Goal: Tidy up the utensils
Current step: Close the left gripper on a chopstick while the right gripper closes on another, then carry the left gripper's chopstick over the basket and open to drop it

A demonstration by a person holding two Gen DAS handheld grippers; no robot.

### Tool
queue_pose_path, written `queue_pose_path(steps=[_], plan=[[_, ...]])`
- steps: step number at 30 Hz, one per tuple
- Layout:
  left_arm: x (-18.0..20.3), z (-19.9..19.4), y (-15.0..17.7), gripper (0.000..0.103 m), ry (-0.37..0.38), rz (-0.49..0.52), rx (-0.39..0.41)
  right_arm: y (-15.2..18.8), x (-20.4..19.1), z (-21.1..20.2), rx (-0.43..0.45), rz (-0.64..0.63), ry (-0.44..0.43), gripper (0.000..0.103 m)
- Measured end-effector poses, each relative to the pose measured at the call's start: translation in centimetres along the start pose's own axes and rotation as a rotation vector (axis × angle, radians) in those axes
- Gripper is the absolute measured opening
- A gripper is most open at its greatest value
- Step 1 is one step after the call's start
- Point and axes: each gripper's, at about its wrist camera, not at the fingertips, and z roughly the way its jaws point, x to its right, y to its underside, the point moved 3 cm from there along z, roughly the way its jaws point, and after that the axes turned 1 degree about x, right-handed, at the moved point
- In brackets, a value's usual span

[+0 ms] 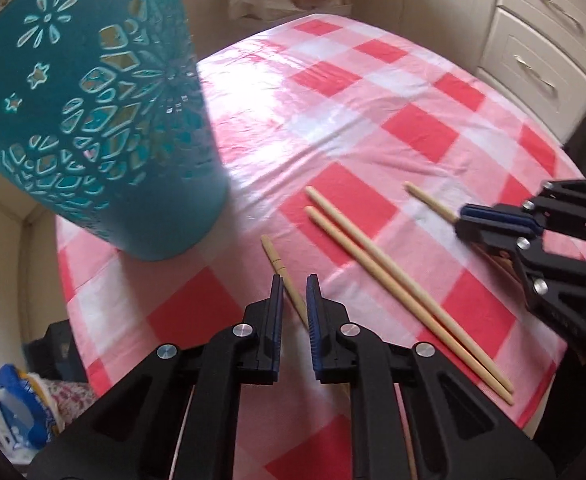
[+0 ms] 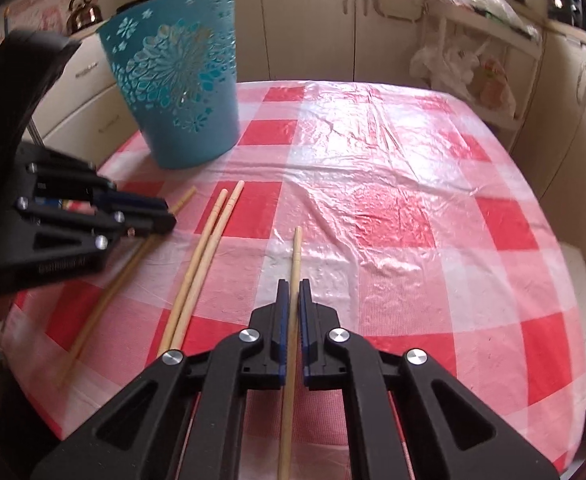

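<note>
Left gripper (image 1: 295, 280) is narrowed around a pale wooden chopstick (image 1: 283, 276) lying on the table covered in red-and-white checked plastic cloth (image 1: 333, 92); in the left wrist view a thin gap shows beside the stick, so the blue pads (image 1: 313, 308) do not look fully seated on it, and I can't tell if it's actually clamped. Right gripper (image 2: 294, 286) is closed on a second wooden chopstick (image 2: 296, 252), pads tight on both sides, the stick running straight out between the fingers with its tip over the cloth. Two more wooden chopsticks (image 2: 203, 240) lie side by side, touching, on the cloth between the two grippers. In the right wrist view the left gripper (image 2: 169, 216) sits over its chopstick (image 2: 113, 284), which angles toward the table's near edge. A teal plastic perforated holder with a cut-out flower pattern (image 2: 181, 80) stands upright at the far left of the table, well apart from all four sticks. Cream cabinets (image 2: 309, 20) stand behind the table.
</note>
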Motion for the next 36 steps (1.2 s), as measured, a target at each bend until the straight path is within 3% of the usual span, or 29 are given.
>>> queue_pose_path(steps=[3, 6, 8, 9, 10, 12, 15, 17, 22, 29, 36], plan=[[-0.3, 0.1, -0.1, 0.021, -0.041, -0.040, -0.006, 0.0, -0.2, 0.0, 0.000, -0.021, 0.015, 0.006], [-0.2, 0.2, 0.0, 0.022, -0.067, -0.078, 0.000, 0.1, 0.0, -0.1, 0.000, -0.009, 0.000, 0.005], [0.1, 0.1, 0.3, 0.017, -0.080, -0.092, 0.022, 0.1, 0.1, -0.1, -0.002, -0.001, -0.009, 0.005], [0.4, 0.2, 0.3, 0.008, -0.072, -0.098, 0.030, 0.1, 0.1, -0.1, -0.003, -0.004, -0.006, 0.005], [0.6, 0.1, 0.4, 0.006, -0.078, -0.105, 0.037, 0.1, 0.0, -0.1, -0.003, -0.014, 0.001, 0.005], [1.0, -0.1, 0.6, 0.005, -0.098, -0.114, 0.048, 0.2, -0.3, -0.1, 0.000, -0.025, 0.012, 0.005], [0.9, -1.2, 1.1, 0.004, -0.062, -0.180, 0.079, 0.3, 0.1, -0.2, 0.003, 0.006, -0.006, 0.005], [0.6, -3.5, 1.6, 0.004, -0.040, -0.216, 0.158, 0.4, 0.6, -0.3, 0.003, 0.052, -0.041, 0.005], [-2.1, -12.8, 1.5, 0.004, 0.017, -0.295, 0.444, 0.5, 1.5, -0.4, 0.004, 0.127, -0.088, 0.005], [-8.0, -21.8, -2.9, 0.004, -0.041, -0.390, 0.767, 0.4, 1.8, -0.3, 0.002, 0.182, -0.116, 0.005], [-11.7, -21.8, -7.9, 0.004, -0.126, -0.456, 0.862, 0.2, 2.1, -0.2, -0.005, 0.205, -0.143, 0.005]])
